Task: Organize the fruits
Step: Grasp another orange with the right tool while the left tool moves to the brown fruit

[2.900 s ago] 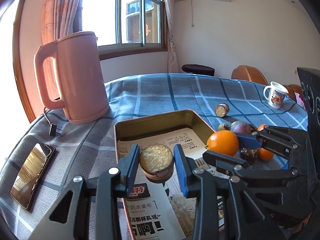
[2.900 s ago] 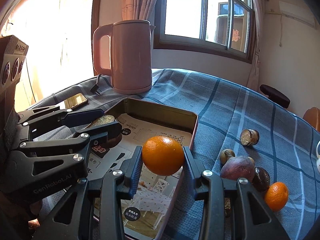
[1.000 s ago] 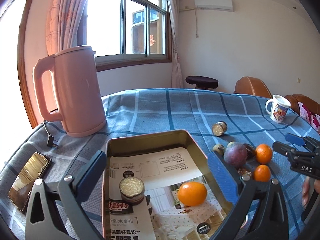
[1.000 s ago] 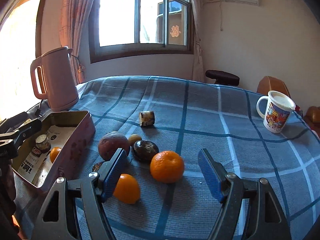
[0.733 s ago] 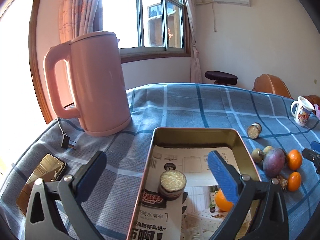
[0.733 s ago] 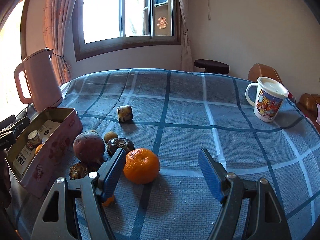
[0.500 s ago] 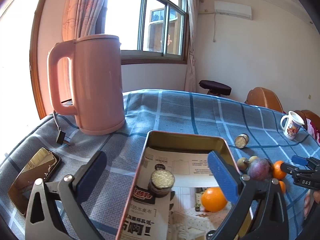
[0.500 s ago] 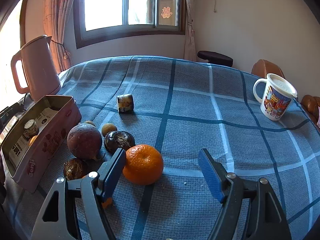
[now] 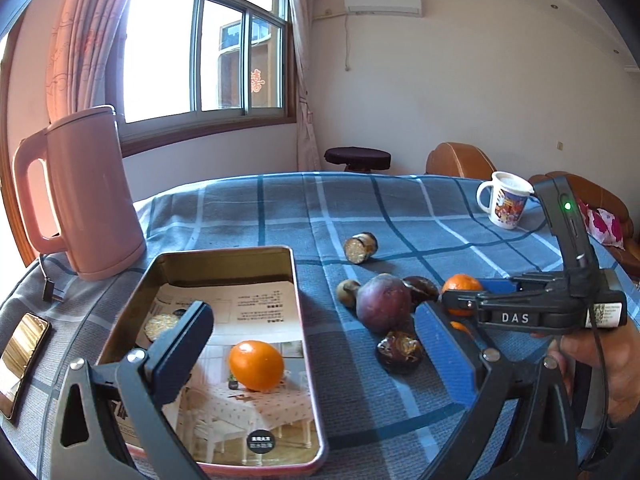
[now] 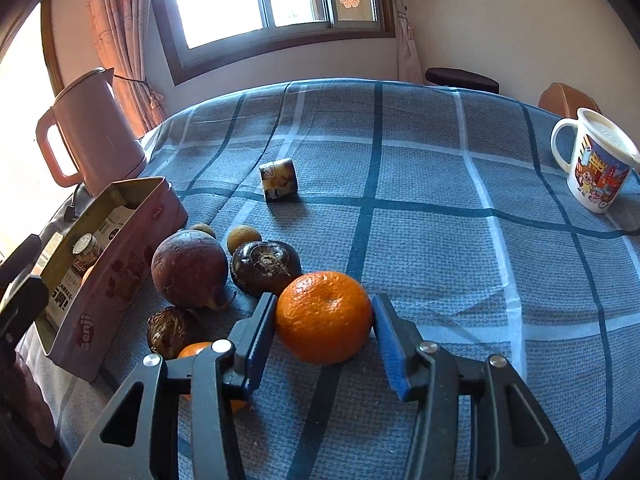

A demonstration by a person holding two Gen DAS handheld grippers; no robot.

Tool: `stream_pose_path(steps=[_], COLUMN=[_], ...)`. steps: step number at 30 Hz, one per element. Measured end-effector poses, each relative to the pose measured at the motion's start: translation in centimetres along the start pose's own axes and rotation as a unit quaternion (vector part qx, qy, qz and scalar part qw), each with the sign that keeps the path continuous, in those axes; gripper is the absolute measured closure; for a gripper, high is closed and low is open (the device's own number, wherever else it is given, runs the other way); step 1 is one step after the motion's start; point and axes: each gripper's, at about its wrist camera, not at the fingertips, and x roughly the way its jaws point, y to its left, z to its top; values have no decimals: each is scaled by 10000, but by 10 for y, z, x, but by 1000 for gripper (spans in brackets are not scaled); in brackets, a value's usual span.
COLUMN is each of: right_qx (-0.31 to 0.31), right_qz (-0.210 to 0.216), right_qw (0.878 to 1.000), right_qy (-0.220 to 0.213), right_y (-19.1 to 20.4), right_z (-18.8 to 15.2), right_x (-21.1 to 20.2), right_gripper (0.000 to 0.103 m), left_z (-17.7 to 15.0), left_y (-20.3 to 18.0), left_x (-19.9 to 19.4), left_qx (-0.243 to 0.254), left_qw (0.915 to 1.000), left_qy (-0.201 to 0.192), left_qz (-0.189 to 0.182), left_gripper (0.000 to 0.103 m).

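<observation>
A mandarin orange [image 10: 324, 316] lies on the blue checked cloth between the jaws of my right gripper [image 10: 324, 322]. The jaws are closing, and both pads touch its sides. From the left wrist view the right gripper [image 9: 464, 300] shows side-on at that orange [image 9: 460, 285]. My left gripper [image 9: 310, 314] is wide open above the right side of the metal tin [image 9: 296, 280], holding nothing. In the tin lie an orange [image 9: 256, 365] and a cut brown piece [image 9: 160, 322]. A purple fruit [image 10: 188, 268], dark round fruits [image 10: 264, 266] and another small orange [image 10: 196, 350] lie left of the right gripper.
A pink kettle [image 9: 84, 196] stands behind the tin, with a phone [image 9: 22, 356] at the table's left edge. A printed mug [image 10: 596, 168] stands at the far right. A cut cylinder piece [image 10: 279, 186] lies alone mid-table. A person's hand [image 9: 600, 364] holds the right gripper.
The right gripper has dropped over the mandarin and its jaws have narrowed onto it. The left gripper has swung right, staying wide open; the loose fruits now sit ahead of it.
</observation>
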Motion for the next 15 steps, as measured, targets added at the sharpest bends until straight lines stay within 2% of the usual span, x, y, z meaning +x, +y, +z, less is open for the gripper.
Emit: stream_pose_path(steps=[5, 9, 14, 15], right_qx=[229, 101, 135, 133], right_qz=[-196, -586, -600, -585], right_qw=[9986, 9961, 9958, 9959], right_qy=[-433, -649, -685, -675], right_y=[-9, -7, -12, -12], right_z=[-7, -15, -17, -16], right_x=[-23, -40, -44, -43], right_gripper=[54, 54, 54, 54], left_z=[-2, -4, -5, -6], left_y=[-28, -54, -70, -71], left_x=[2, 9, 25, 29], left_qx=[300, 604, 831, 846], left_qw=[9993, 9974, 9939, 9928], left_qy=[83, 227, 629, 749], left_qz=[-212, -310, -375, -398], left_gripper=[2, 13, 37, 48])
